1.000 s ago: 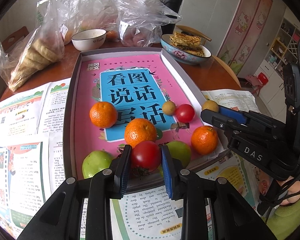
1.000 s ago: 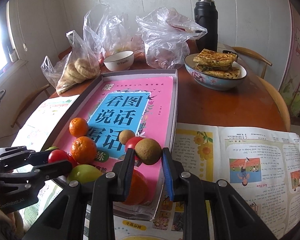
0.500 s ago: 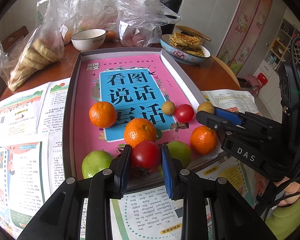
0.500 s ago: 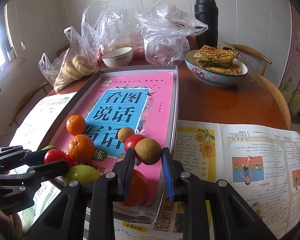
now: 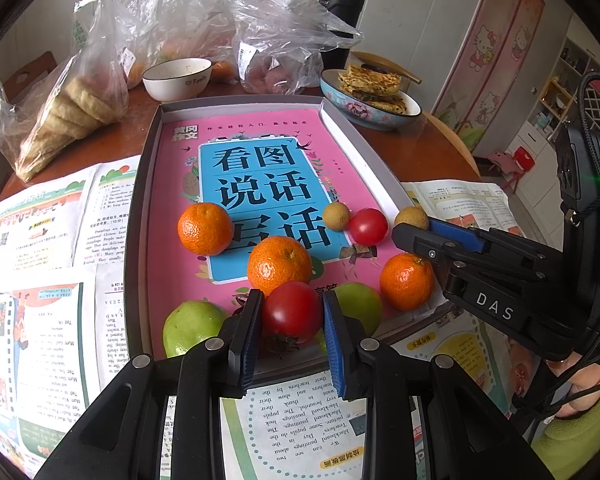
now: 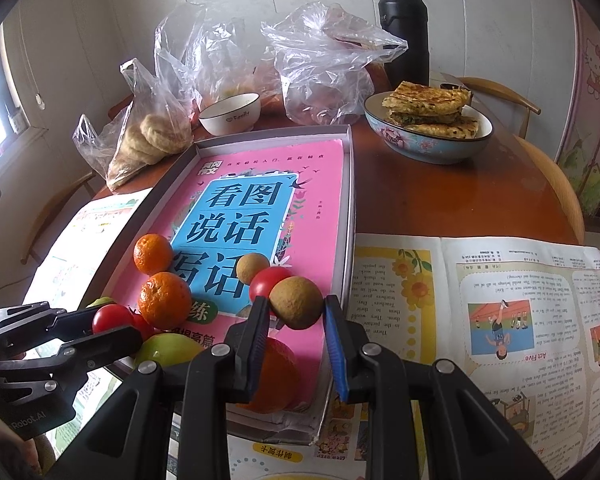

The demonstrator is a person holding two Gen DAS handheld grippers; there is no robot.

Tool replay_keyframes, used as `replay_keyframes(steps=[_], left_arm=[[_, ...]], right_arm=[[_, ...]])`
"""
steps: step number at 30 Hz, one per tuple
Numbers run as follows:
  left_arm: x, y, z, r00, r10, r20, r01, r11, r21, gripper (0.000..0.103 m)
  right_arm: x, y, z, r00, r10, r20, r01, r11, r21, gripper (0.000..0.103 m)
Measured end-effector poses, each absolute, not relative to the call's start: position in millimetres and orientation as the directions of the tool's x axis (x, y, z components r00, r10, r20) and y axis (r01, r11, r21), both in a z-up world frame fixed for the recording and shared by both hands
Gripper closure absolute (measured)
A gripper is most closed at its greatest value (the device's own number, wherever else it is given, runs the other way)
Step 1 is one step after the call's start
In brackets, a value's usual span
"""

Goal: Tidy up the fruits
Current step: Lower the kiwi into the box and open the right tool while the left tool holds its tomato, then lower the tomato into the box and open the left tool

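Observation:
My left gripper is shut on a red tomato over the near end of the grey tray. My right gripper is shut on a brown round fruit above the tray's near right side; it also shows in the left wrist view. On the pink book in the tray lie three oranges, two green fruits, a second tomato and a small brown fruit.
Open picture books lie on both sides of the tray. Behind it stand a white bowl, plastic bags of food, a patterned bowl of flatbread and a black flask.
Both grippers keep their fruits. The right gripper has edged forward and left over the tray. The left gripper has hardly moved.

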State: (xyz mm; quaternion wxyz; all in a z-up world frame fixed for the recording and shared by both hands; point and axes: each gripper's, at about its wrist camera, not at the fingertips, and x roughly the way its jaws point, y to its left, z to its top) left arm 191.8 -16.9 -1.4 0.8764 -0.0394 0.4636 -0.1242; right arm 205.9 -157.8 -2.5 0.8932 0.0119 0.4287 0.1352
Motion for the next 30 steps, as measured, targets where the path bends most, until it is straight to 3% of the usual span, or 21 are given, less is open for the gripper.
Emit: replay_keyframes(steps=[23, 30], left_arm=[[193.7, -11.1, -0.9, 0.543, -0.274, -0.794, 0.17, 0.962, -0.215, 0.073], [194.7, -7.6, 0.0, 0.546, -0.267, -0.794, 0.162, 0.964, -0.213, 0.073]], right_arm=[[191.2, -154.5, 7.4, 0.619, 0.302, -0.725, -0.28, 0.947, 0.156, 0.075], [166.7, -149.0, 14.2, 0.639, 0.302, -0.707, -0.333, 0.938, 0.1, 0.075]])
